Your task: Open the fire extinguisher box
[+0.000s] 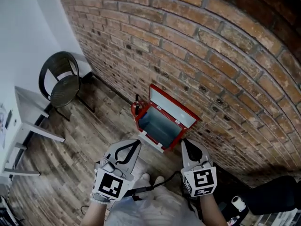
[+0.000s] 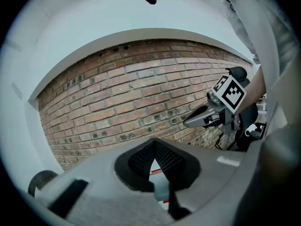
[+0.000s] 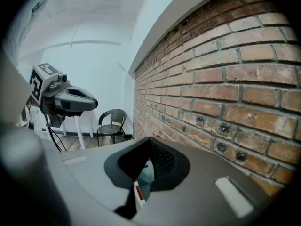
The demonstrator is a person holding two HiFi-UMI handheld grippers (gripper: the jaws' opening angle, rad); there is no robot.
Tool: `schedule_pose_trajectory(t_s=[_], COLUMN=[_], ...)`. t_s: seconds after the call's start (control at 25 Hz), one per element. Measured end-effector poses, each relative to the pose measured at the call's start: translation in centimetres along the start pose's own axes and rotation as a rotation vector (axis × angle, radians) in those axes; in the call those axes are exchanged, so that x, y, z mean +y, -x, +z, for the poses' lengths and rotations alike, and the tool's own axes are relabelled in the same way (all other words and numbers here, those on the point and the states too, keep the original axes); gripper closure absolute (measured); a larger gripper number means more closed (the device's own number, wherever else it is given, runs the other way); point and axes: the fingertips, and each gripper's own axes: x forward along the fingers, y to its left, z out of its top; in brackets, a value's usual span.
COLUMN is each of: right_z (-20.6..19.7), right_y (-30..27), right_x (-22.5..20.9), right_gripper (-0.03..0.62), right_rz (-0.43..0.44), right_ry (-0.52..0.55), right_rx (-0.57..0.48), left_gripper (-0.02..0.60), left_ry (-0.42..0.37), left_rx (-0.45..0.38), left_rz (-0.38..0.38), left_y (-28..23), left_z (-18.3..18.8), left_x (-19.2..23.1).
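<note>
The red fire extinguisher box [image 1: 159, 126] stands on the wooden floor against the brick wall [image 1: 211, 55]. Its lid [image 1: 175, 105] is raised and leans back toward the wall, and the pale inside shows. Something red [image 1: 136, 108] stands at the box's left end. My left gripper [image 1: 137, 142] hangs just short of the box's near left corner, jaws shut and nothing in them. My right gripper [image 1: 184, 142] is shut and empty at the near right corner. In the left gripper view the tips [image 2: 153, 142] meet, with the right gripper [image 2: 189, 122] beyond. In the right gripper view the box [image 3: 145, 179] shows under the shut tips [image 3: 150, 141].
A dark round-backed chair [image 1: 63, 81] stands at the left by the wall, with a white table [image 1: 28, 121] nearer me. A black object [image 1: 277, 192] and a white roll [image 1: 239, 202] lie at lower right. My shoes [image 1: 150, 179] and a black cable are under the grippers.
</note>
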Motion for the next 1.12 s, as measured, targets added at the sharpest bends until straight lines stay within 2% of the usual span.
schedule_pose_trajectory(t_s=[0.64, 0.88, 1.12], right_z=[4.8, 5.4, 5.6], right_y=[1.8, 2.2, 2.4], right_x=[0.6, 0.2, 0.3], right_gripper=[0.583, 0.583, 0.583], right_rz=[-0.005, -0.009, -0.010], right_ry=[0.119, 0.098, 0.116], right_rx=[-0.092, -0.112, -0.105], left_gripper=[0.583, 0.583, 0.583], left_ry=[-0.015, -0.037, -0.017], left_rx=[-0.065, -0.069, -0.070], left_rz=[-0.009, 0.002, 0.011], left_y=[0.8, 0.8, 0.8], left_z=[2.9, 3.2, 3.2], left_x=[-0.1, 0.0, 0.4])
